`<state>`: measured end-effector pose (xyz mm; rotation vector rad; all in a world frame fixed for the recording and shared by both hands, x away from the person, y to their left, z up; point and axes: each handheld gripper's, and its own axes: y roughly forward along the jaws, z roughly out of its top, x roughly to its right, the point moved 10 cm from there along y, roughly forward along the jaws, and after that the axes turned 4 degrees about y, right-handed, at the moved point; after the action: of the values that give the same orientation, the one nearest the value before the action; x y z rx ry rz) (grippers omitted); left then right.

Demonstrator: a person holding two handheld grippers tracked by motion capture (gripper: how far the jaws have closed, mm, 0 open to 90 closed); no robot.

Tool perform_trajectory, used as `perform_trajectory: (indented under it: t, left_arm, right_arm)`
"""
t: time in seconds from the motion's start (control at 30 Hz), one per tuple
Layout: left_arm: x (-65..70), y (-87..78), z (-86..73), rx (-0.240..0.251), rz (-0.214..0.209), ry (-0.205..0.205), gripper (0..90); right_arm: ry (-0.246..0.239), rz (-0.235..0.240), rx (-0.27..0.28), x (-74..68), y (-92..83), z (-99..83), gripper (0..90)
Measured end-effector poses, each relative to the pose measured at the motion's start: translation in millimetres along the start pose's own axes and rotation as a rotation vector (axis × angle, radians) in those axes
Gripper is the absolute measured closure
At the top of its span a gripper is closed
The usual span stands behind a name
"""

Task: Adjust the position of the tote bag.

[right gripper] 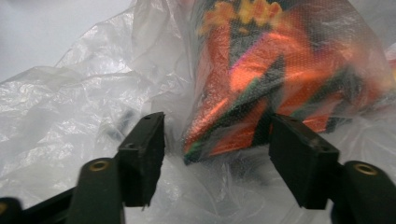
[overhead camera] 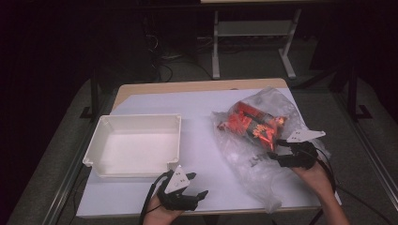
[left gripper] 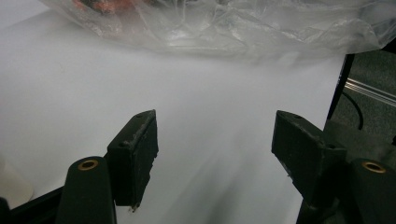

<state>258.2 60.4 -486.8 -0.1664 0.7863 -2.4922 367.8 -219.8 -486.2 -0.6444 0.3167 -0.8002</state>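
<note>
1. My right claw [right gripper: 212, 154] has its two jaws set to either side of the bottom corner of the orange snack packet [right gripper: 285, 74]. The packet is wrapped inside the clear plastic bag [overhead camera: 263, 140], so any hold on it has to go through the film.
2. The jaws stand fairly wide and are not pressing on anything yet. The packet's corner sits between them, nearer the right-hand jaw, with crumpled film bunched against the left-hand one. Nothing is held.
3. I judge the bag lies flat on the bench [overhead camera: 202, 136] with its loose mouth trailing back towards me, past my right claw. That is why I come at the packets from the near end.
4. In the high view my right hand reaches forward and a little inward, the claw [overhead camera: 281, 150] angled low so its tips rest at the packets' near edge.
5. My left claw [left gripper: 215, 140] is wide open and empty, hovering low over bare white bench, with the bag's edge lying ahead of its tips, well apart.
6. The white tray [overhead camera: 136, 143] sits just beyond and to the left of my left claw [overhead camera: 199, 185], empty, a likely place for the packets, I think.
7. My left hand rests at the near bench edge, wrist turned so the claw points towards the bag.
</note>
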Motion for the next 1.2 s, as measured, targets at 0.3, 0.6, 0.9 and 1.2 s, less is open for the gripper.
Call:
perform_trajectory:
  t: [0.3, 0.6, 0.9, 1.2]
  left_arm:
    - [0.0, -0.6, 1.5, 0.006, -0.006, 0.010, 31.7]
    - [-0.2, -1.8, 1.7, 0.006, 0.002, 0.009, 31.7]
    - [0.3, 1.4, 2.2, 0.007, -0.004, 0.007, 31.7]
    - [-0.8, -0.1, 2.5, 0.008, 0.001, 0.012, 31.7]
  right_arm:
    - [-0.002, -0.028, -0.018, 0.4, -0.8, -4.2, 47.7]
    - [0.000, -0.049, -0.021, 3.9, -2.0, -5.2, 66.1]
    - [-0.016, -0.046, -0.031, 1.5, -4.8, -7.6, 81.8]
    - [-0.027, 0.018, -0.028, -10.4, -5.3, -5.5, 89.7]
